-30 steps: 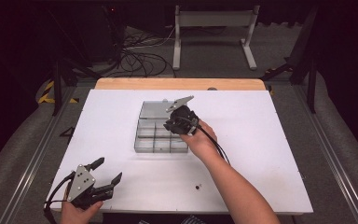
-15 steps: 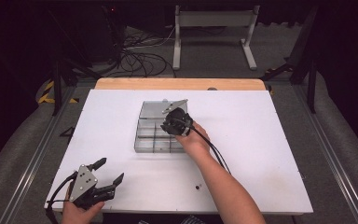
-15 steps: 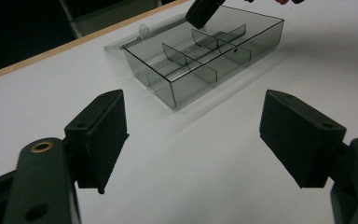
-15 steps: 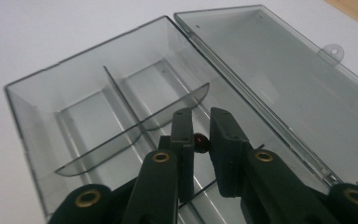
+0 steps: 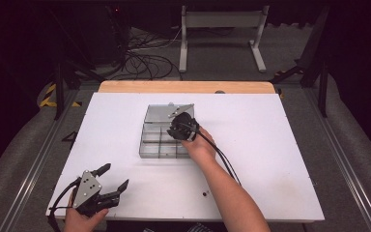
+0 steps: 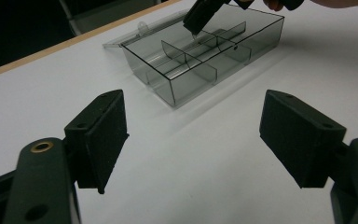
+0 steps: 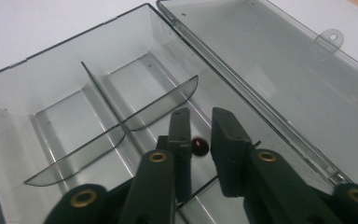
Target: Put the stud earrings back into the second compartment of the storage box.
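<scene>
A smoky clear compartment box (image 5: 147,151) lies at the table's middle with its lid (image 5: 159,114) laid open behind it. My right gripper (image 5: 175,130) hovers over the box's far right part, tips down inside a compartment. In the right gripper view (image 7: 199,122) the jaws stand a narrow gap apart, and a small dark brown bead (image 7: 199,146) lies on the box floor just past them. My left gripper (image 5: 114,176) rests near the front left corner, wide open with nothing in it (image 6: 193,126). The left gripper view shows the box (image 6: 186,91) and the right gripper's tips (image 6: 199,17) ahead.
A small dark piece (image 5: 204,194) lies on the white table (image 5: 280,159) near the front, right of the person's forearm. A wooden strip (image 5: 183,87) runs along the far edge. Cables and a metal stand sit on the floor beyond.
The right gripper has moved a little left and down over the box, its tips now inside a compartment. The left gripper has barely moved.
</scene>
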The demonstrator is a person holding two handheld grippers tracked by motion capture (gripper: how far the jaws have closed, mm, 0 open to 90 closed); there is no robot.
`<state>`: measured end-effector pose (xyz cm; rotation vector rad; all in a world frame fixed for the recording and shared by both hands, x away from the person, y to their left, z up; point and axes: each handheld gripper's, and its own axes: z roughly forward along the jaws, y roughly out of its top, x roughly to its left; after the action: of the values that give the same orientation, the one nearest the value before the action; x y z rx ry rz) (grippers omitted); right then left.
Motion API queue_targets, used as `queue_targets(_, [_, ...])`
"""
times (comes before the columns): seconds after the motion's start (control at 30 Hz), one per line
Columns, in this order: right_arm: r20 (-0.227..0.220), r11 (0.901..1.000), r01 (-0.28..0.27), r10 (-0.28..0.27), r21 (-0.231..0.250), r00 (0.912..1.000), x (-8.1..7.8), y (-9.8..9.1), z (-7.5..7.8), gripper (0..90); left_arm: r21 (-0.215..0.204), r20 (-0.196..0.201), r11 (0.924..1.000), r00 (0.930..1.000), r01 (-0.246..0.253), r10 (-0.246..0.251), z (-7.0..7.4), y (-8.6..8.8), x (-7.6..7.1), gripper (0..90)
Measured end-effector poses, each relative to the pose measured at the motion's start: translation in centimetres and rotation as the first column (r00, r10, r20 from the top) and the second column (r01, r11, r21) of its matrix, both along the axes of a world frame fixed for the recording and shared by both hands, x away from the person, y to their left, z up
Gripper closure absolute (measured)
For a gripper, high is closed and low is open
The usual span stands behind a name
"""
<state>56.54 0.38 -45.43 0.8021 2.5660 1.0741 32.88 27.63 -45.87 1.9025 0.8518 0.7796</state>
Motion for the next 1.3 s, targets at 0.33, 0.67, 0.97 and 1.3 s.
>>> queue_targets(0.33, [0.044,0.9995,-0.017,0.016,0.026,0.9989,-1.9,-0.7,2.9,34.4,-0.005,-0.008,1.0,1.0,-0.002,0.002,-0.1,0.0,0.0,23.5])
queue_targets(0.67, [0.134,0.9908,-0.055,0.038,0.124,0.9903,-5.7,-3.6,7.0,13.0,-0.001,-0.013,0.9999,0.9998,-0.014,0.014,-0.1,0.0,0.1,23.5])
queue_targets(0.97, [0.14,0.9875,-0.092,0.074,0.128,0.9874,-8.2,-5.0,8.2,6.3,0.001,-0.012,0.9999,0.9998,-0.015,0.015,-0.1,0.0,0.1,23.5])
queue_targets(1.3, [0.153,0.9845,-0.118,0.098,0.13,0.9833,-11.1,-7.3,7.6,4.8,0.002,-0.01,0.9999,0.9999,-0.013,0.013,-0.1,0.0,0.1,23.5])
